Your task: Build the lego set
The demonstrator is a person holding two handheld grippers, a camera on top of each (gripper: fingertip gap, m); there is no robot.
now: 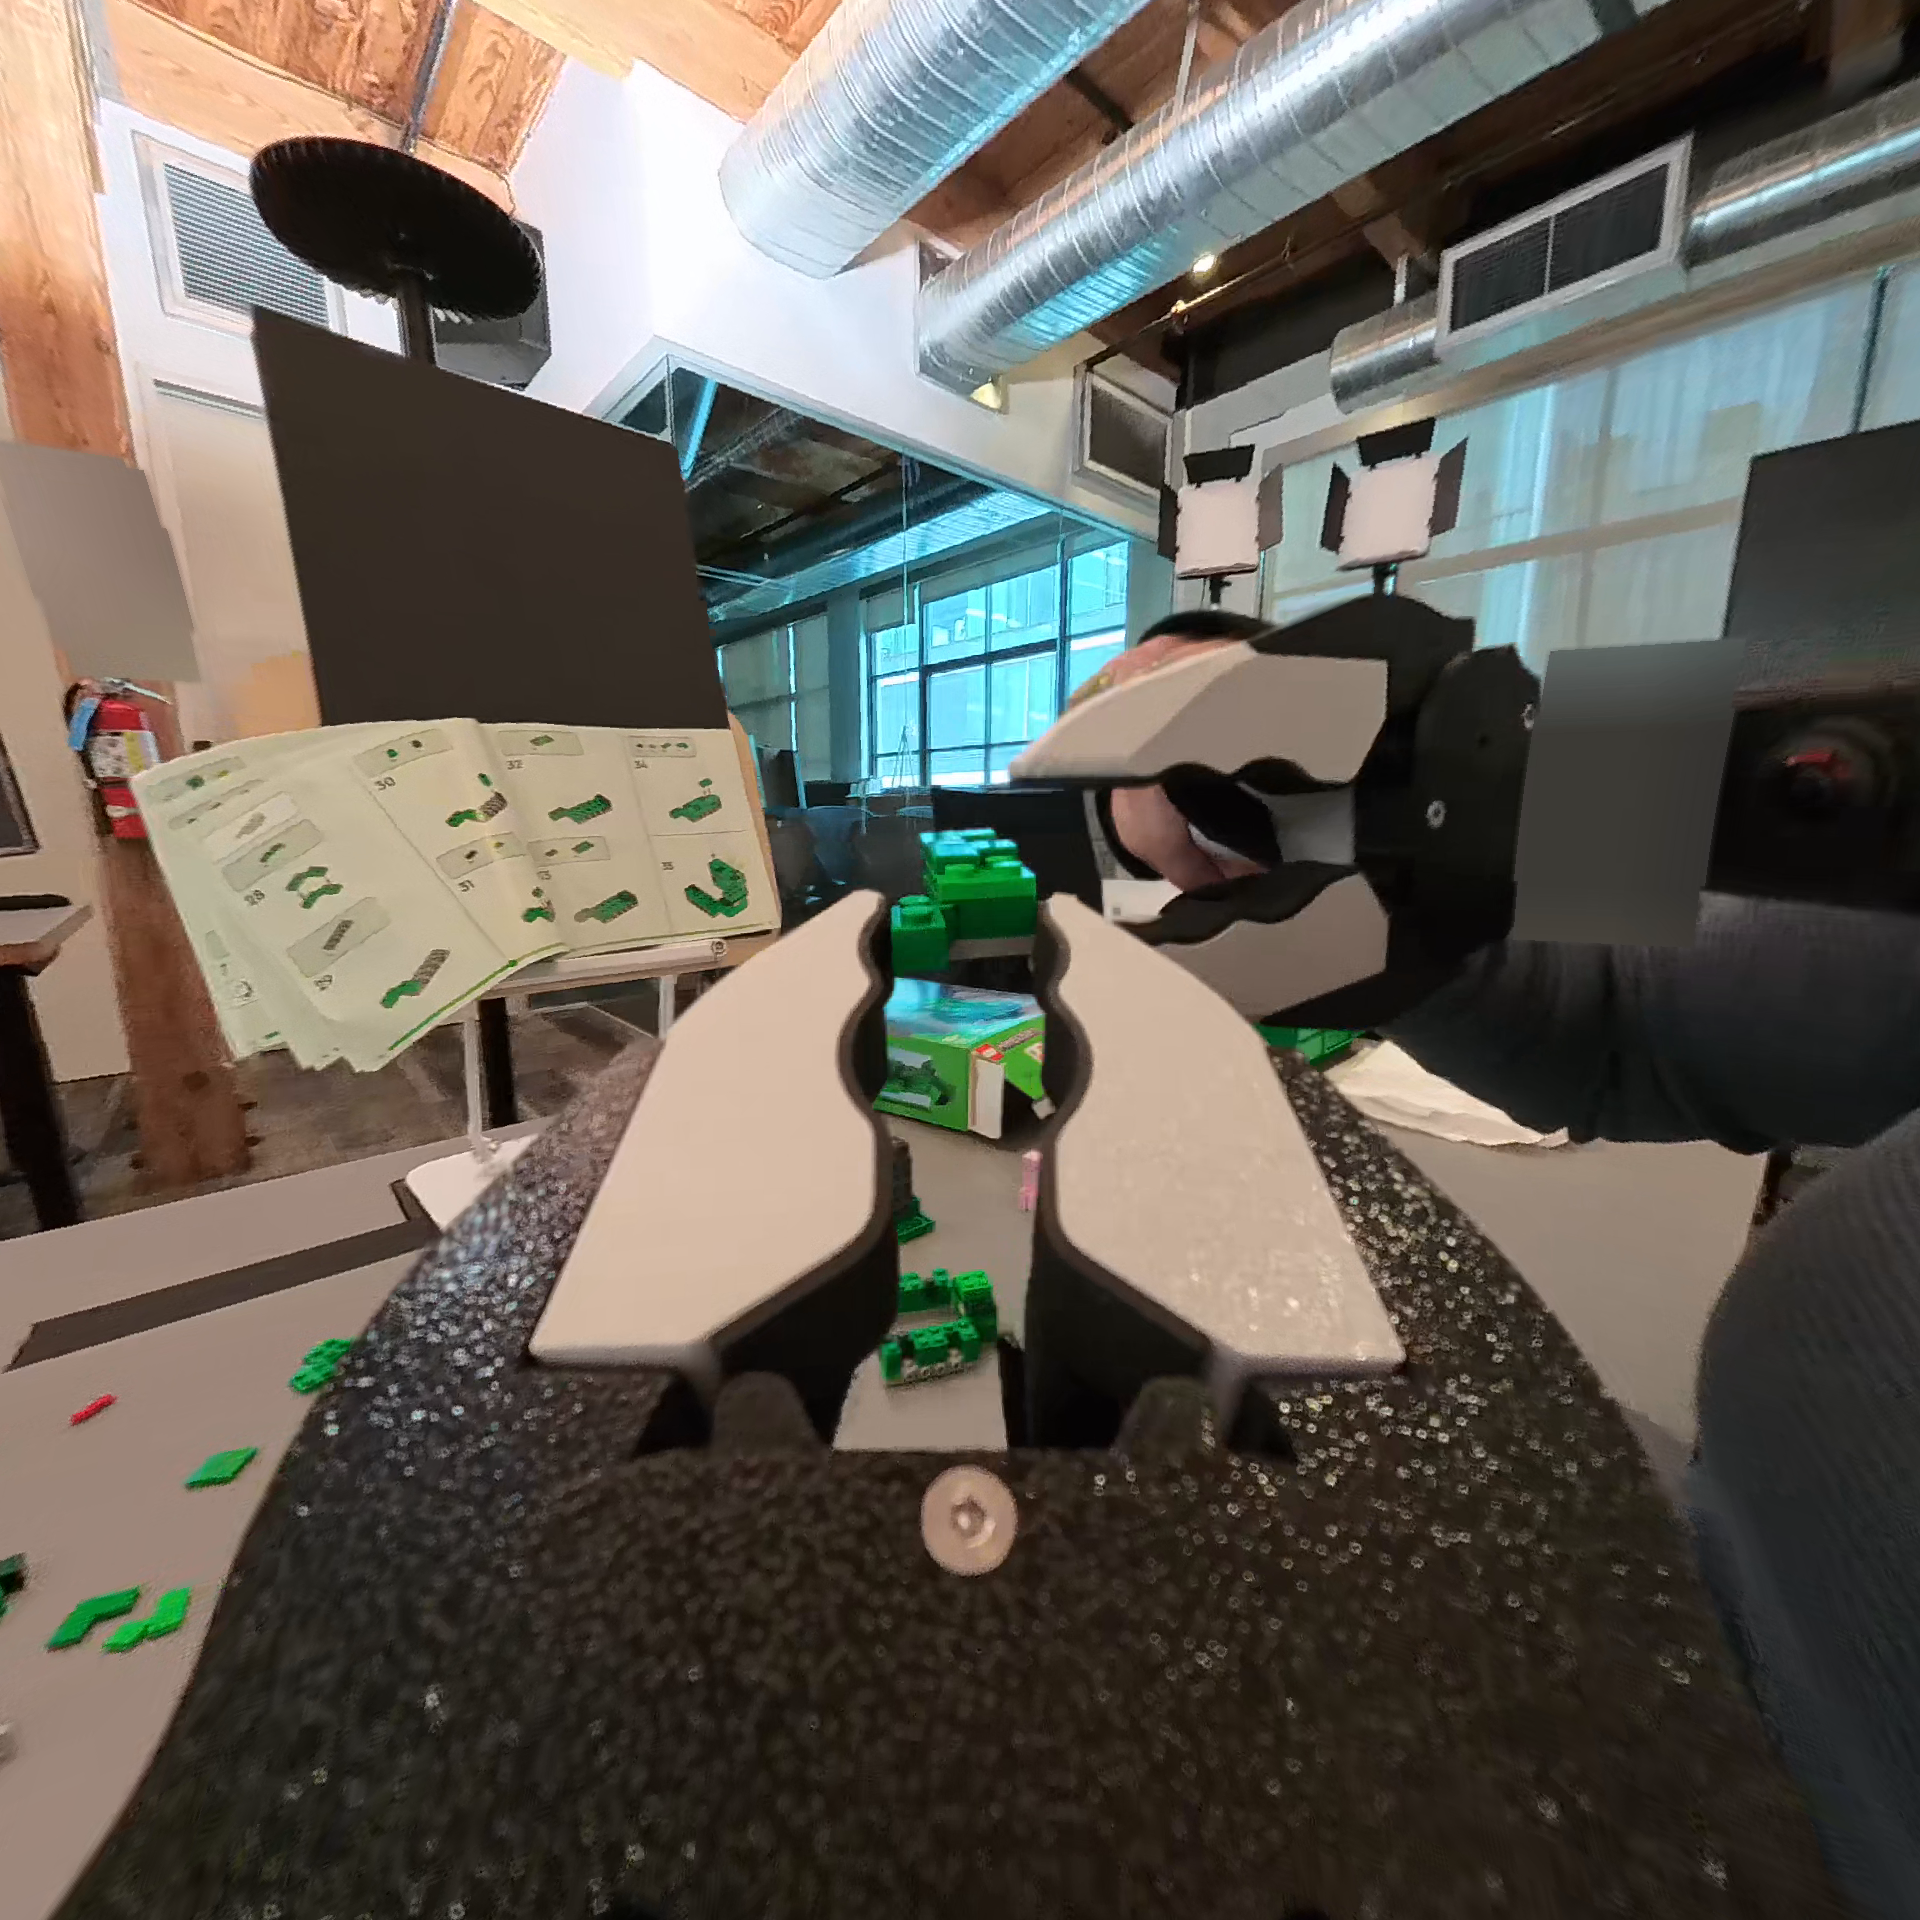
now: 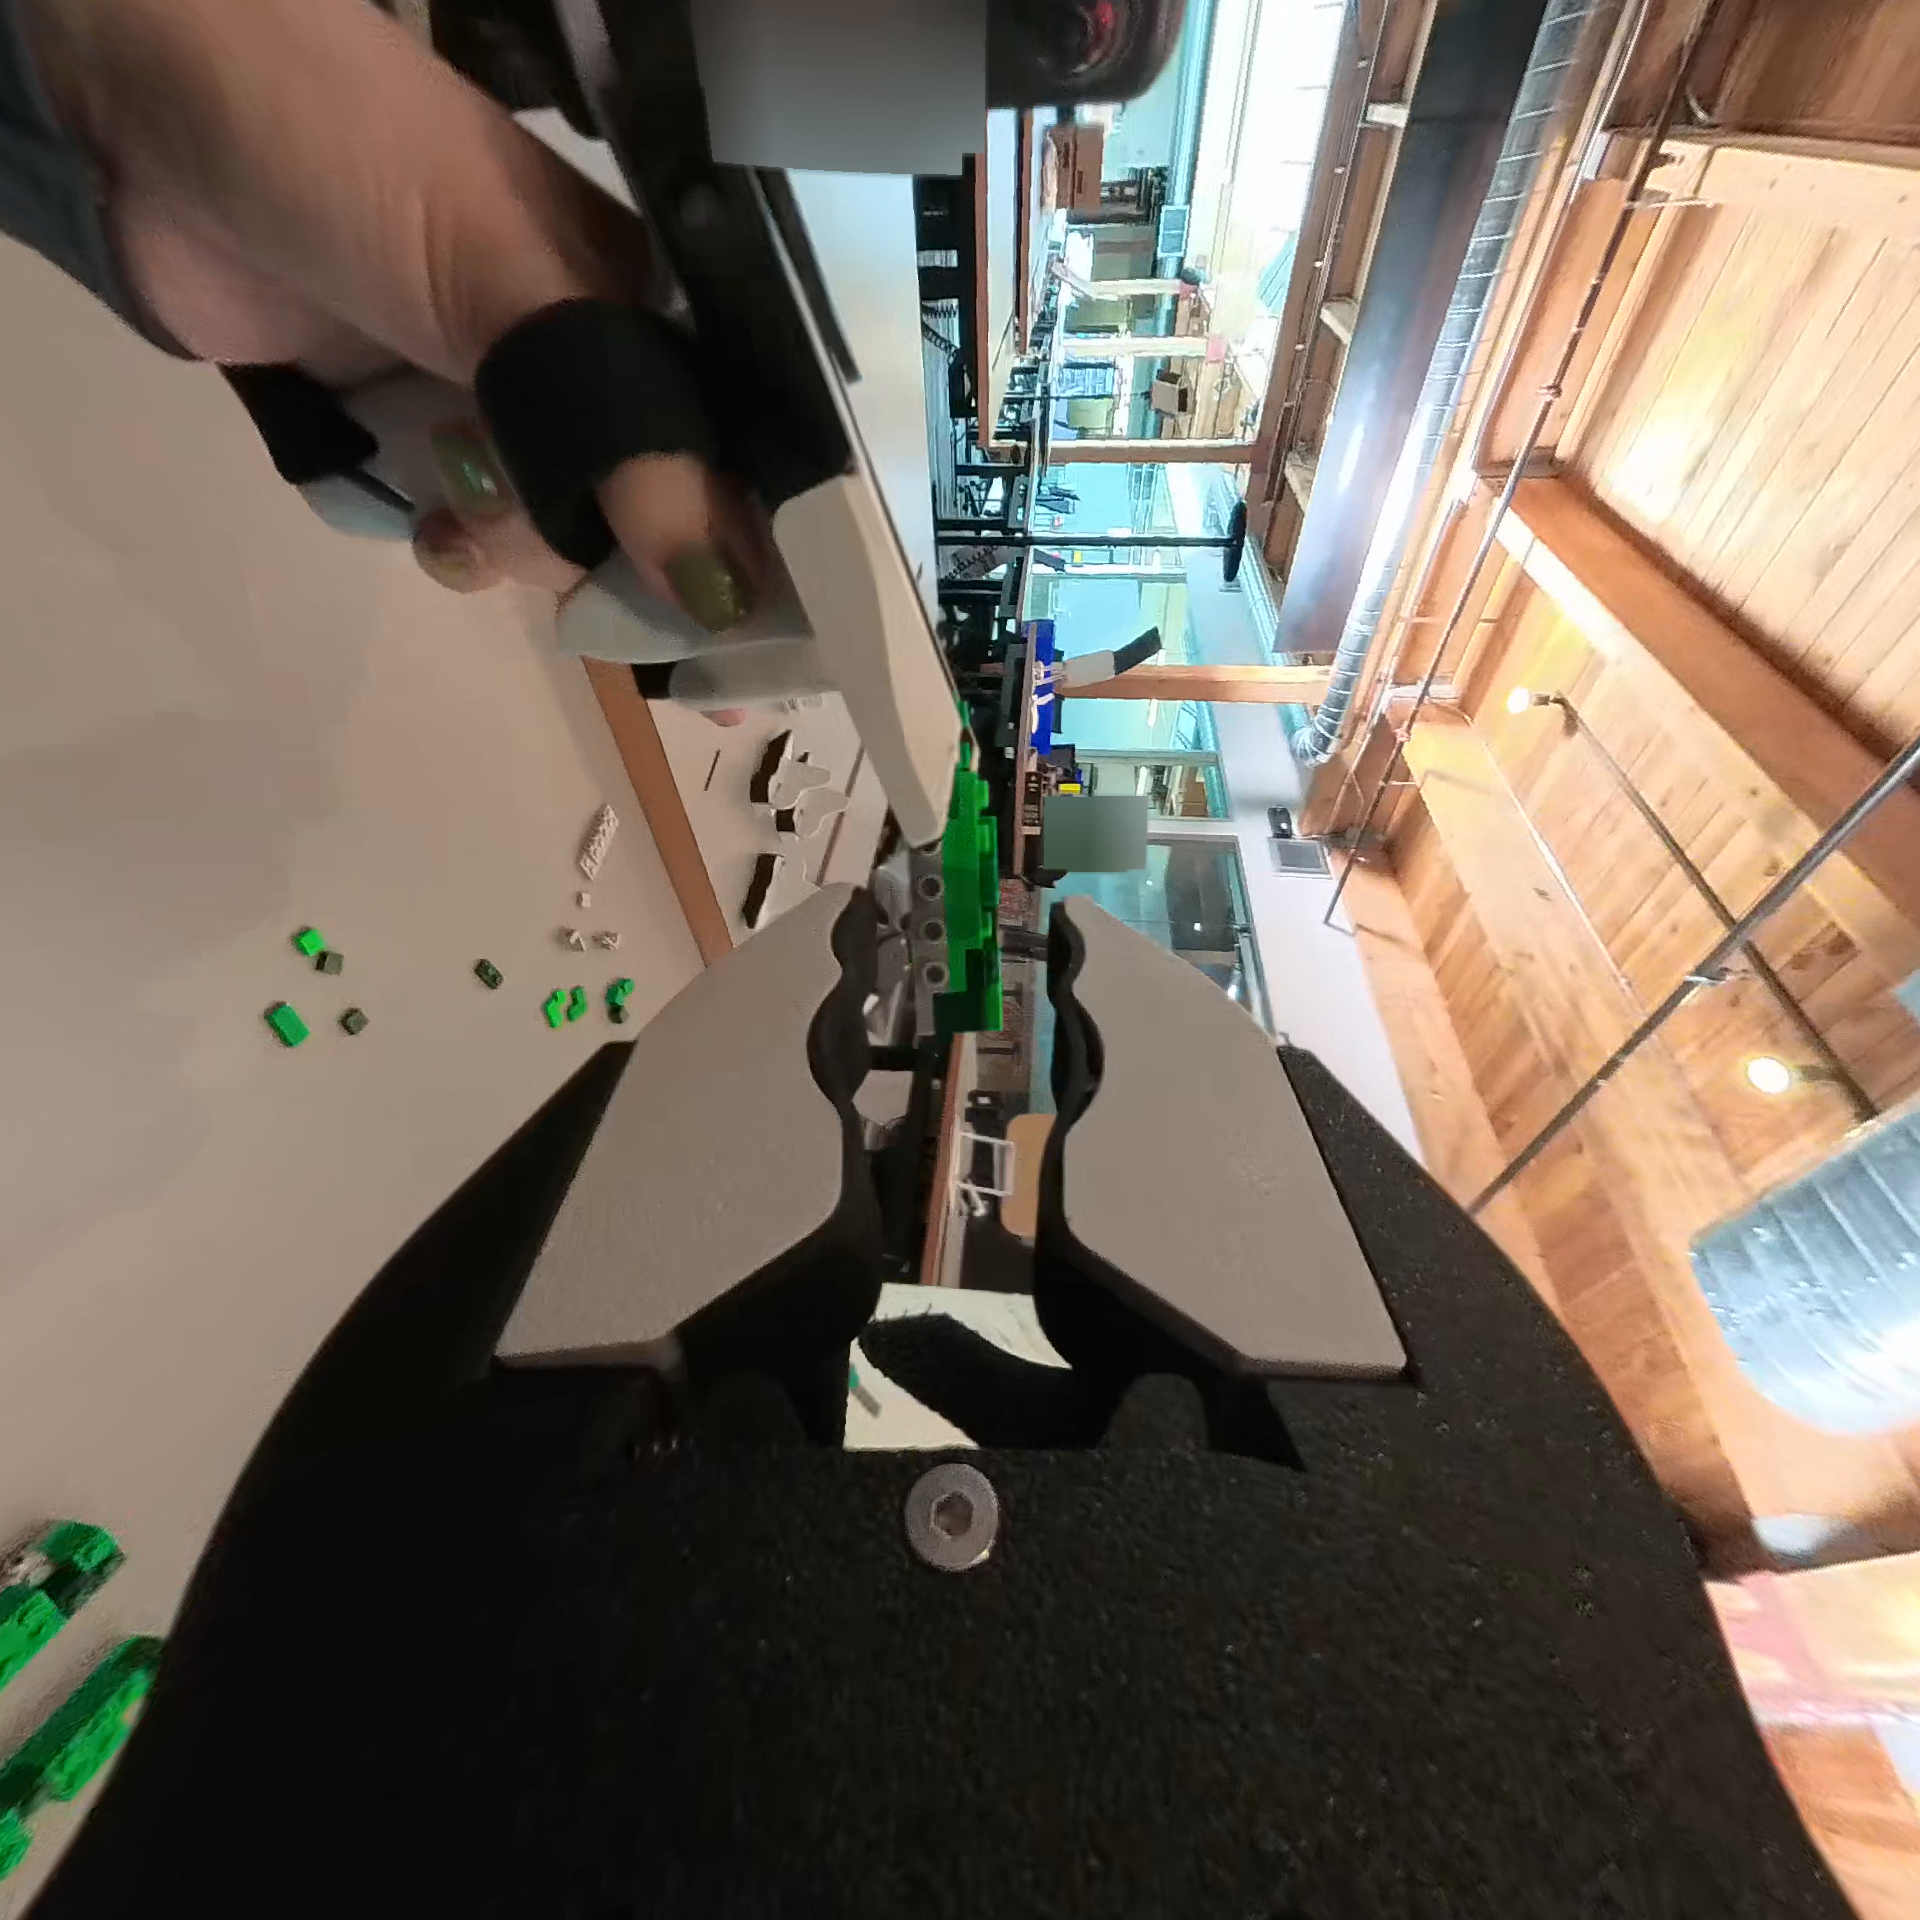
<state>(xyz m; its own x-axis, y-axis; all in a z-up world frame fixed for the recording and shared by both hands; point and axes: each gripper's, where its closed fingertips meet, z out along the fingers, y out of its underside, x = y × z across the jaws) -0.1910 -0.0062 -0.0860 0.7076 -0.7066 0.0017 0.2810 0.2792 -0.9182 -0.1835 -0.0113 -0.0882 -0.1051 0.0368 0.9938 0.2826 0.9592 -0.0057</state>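
Note:
My left gripper is shut on a green lego assembly and holds it up above the table. In the right wrist view the same assembly has a grey underside and sits at the tip of the left gripper, which reaches in from the upper left. My right gripper is open, with the lower end of the assembly between its fingertips and a gap on the right side. In the left wrist view the right gripper comes in from the right, jaws apart, close beside the assembly.
An open instruction booklet stands on a holder at the left. A green lego box lies on the grey table. A small green build and loose green pieces lie below, and more green pieces show in the right wrist view. Less than 4 cm separates the two grippers' tips.

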